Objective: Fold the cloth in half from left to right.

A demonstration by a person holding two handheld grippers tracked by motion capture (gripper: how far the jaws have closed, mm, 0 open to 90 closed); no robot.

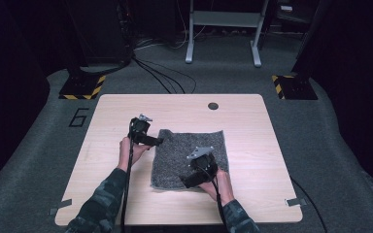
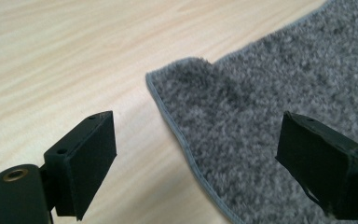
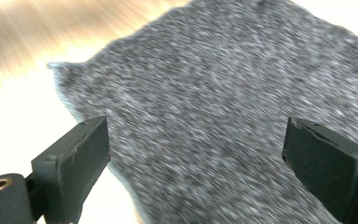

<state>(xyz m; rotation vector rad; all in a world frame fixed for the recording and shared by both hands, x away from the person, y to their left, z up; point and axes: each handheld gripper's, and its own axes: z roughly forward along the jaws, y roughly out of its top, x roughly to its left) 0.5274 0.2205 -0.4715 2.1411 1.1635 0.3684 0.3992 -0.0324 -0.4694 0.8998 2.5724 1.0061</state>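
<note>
Grippers gape wide, left gripper (image 2: 196,163) over the grey mat's (image 2: 279,93) curled corner, right gripper (image 3: 196,172) over blurred pile, the table (image 1: 252,121) beneath.

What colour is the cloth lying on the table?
Mottled grey cloth with a lighter grey edge, seen best in the left gripper view.

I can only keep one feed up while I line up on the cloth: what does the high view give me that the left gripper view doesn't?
High view alone: the whole wooden table, the full outline of the grey cloth, the dark round hole near the far edge, both hands, the right tool over the cloth's near part, and the floor around.

Left gripper view alone: close detail, with the cloth's stitched edge and rounded corner, and the left tool with its jaws wide apart and nothing between them.

Both: the cloth lying flat on the table, and the left tool at its left edge.
</note>
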